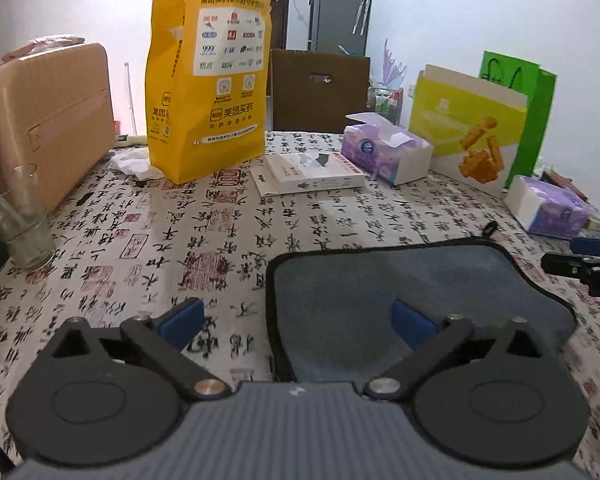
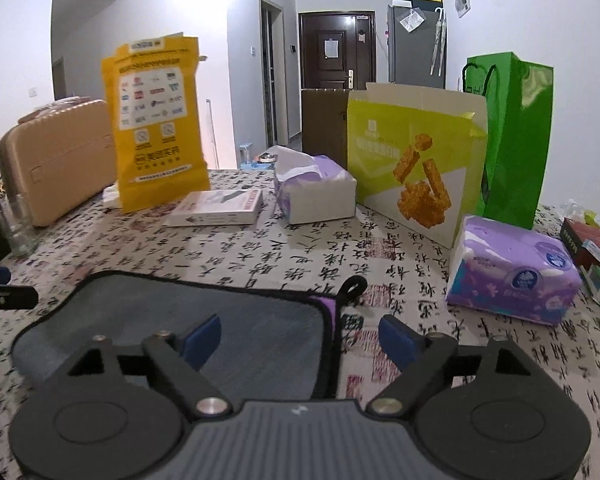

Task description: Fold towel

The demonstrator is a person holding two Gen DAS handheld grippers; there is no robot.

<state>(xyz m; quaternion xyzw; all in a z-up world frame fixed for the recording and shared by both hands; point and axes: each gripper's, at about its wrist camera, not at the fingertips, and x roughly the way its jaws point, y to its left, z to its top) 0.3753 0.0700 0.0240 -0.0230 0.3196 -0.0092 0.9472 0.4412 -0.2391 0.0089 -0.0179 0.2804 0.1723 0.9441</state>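
A grey-blue towel (image 1: 380, 280) with black edging lies flat on the calligraphy-print tablecloth (image 1: 220, 240). My left gripper (image 1: 296, 322) is open and straddles the towel's left edge, its right finger over the cloth. In the right wrist view the towel (image 2: 228, 320) shows a purple underside and a black hanging loop (image 2: 354, 286) at its far right corner. My right gripper (image 2: 300, 336) is open and straddles the towel's right edge, its left finger over the cloth. The right gripper also shows at the right edge of the left wrist view (image 1: 588, 264).
A yellow paper bag (image 1: 208, 80), a white box (image 1: 312, 176), an open tissue pack (image 1: 388, 148), a lime snack bag (image 1: 468, 128) and a green gift bag (image 1: 532, 112) stand at the back. A second tissue pack (image 2: 512, 276), a glass (image 1: 20, 220) and a tan suitcase (image 1: 48, 120) flank the table.
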